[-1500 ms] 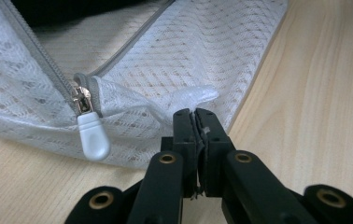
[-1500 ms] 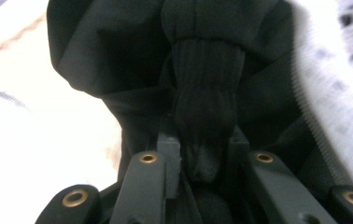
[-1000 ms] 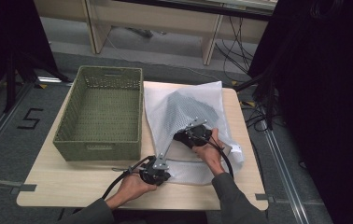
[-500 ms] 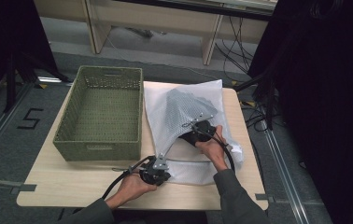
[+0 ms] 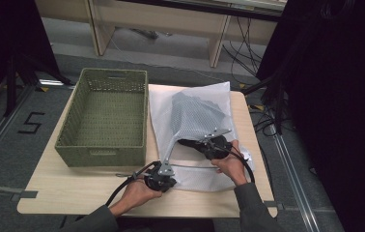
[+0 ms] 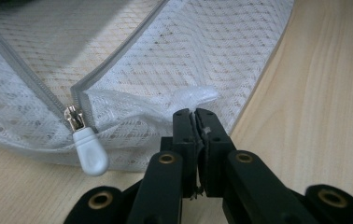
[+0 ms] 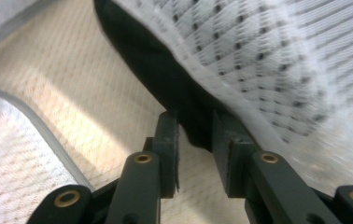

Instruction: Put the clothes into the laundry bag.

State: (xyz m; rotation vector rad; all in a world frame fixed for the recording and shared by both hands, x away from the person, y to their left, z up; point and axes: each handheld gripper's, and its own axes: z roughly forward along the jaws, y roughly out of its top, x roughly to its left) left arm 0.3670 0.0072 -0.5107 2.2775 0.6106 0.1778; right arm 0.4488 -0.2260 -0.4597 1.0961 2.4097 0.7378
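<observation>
Nearest me, my left hand-held gripper (image 6: pixel 194 114) is clenched on the corner of the white mesh laundry bag (image 5: pixel 190 113), pinning it to the tabletop (image 5: pixel 74 193) just beside the zipper pull (image 6: pixel 87 148). The zipper is already drawn back and the mouth gapes open.

A little farther in, my right hand-held gripper (image 7: pixel 194 122) reaches into that mouth, its jaws slightly parted around the edge of a dark item (image 7: pixel 165 79); I cannot tell whether they truly pinch it. The upper mesh layer tents over this gripper.

Beyond, to the left, the green woven basket (image 5: pixel 105 150) stands with nothing in it.

I judge opening done; whether the dark item goes in or comes out, I cannot tell.
</observation>
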